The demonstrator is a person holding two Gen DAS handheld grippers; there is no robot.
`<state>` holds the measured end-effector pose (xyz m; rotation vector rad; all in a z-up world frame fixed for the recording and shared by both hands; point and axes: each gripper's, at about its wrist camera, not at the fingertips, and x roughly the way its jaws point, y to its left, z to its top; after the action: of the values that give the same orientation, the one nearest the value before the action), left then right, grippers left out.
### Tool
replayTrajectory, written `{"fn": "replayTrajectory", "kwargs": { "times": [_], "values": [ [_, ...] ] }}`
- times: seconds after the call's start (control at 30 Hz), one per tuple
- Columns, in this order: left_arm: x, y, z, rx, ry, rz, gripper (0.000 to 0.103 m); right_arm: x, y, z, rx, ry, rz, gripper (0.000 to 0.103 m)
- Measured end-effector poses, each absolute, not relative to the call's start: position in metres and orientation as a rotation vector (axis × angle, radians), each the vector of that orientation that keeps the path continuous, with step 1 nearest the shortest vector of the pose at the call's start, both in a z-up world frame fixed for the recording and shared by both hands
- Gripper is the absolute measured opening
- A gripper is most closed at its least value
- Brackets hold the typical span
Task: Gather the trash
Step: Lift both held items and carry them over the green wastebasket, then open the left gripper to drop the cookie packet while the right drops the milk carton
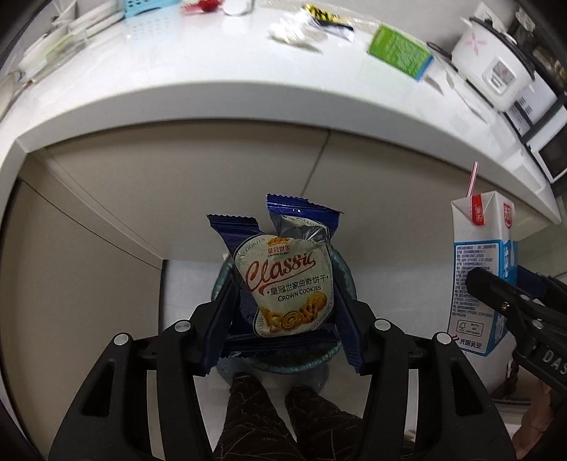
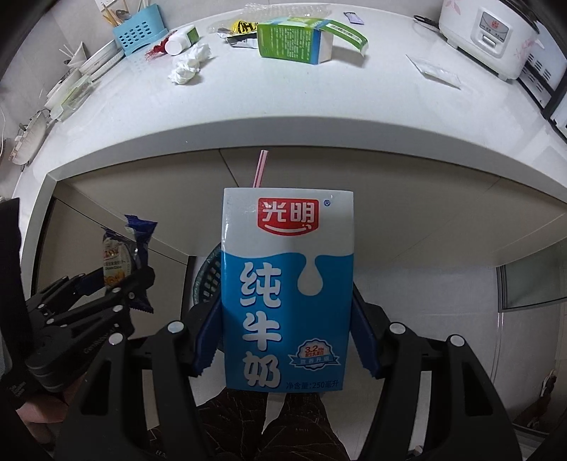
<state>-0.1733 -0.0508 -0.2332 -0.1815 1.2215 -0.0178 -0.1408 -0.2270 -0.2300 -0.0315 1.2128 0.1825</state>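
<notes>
My left gripper [image 1: 283,294] is shut on a blue Crown Cookies wrapper [image 1: 287,276] and holds it upright below the counter's front edge, over a teal waste basket [image 1: 345,273] on the floor. My right gripper [image 2: 285,315] is shut on a blue and white milk carton [image 2: 287,283] with a pink straw [image 2: 259,172], also below the counter, with the basket [image 2: 209,280] partly hidden behind it. The carton shows at the right of the left wrist view [image 1: 482,273]; the wrapper shows at the left of the right wrist view [image 2: 124,255].
On the white counter [image 2: 319,117] lie a green and white box [image 2: 294,42], crumpled tissue [image 2: 189,64], a yellow and black wrapper [image 2: 244,26], a white bottle [image 2: 180,40] and a clear packet [image 2: 434,71]. A rice cooker [image 2: 489,32] stands right, a blue rack [image 2: 138,30] left. My legs [image 1: 269,411] are below.
</notes>
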Motion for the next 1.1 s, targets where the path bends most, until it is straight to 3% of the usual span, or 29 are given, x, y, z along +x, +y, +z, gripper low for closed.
{"fn": "replayTrajectory", "kwargs": {
  "times": [0.57, 0.97, 1.1],
  "values": [
    [-0.164, -0.071, -0.301, -0.114, 1.277, -0.055, 0.064, -0.152, -0.245, -0.265, -0.005, 1.269, 0.111, 0.06],
    [-0.161, -0.067, -0.288, -0.134, 1.231, -0.035, 0.096, -0.149, -0.252, -0.275, 0.016, 1.274, 0.088, 0.06],
    [-0.156, -0.056, -0.276, -0.14, 1.211, -0.033, 0.097, -0.155, -0.246, -0.275, 0.023, 1.261, 0.103, 0.06]
  ]
}}
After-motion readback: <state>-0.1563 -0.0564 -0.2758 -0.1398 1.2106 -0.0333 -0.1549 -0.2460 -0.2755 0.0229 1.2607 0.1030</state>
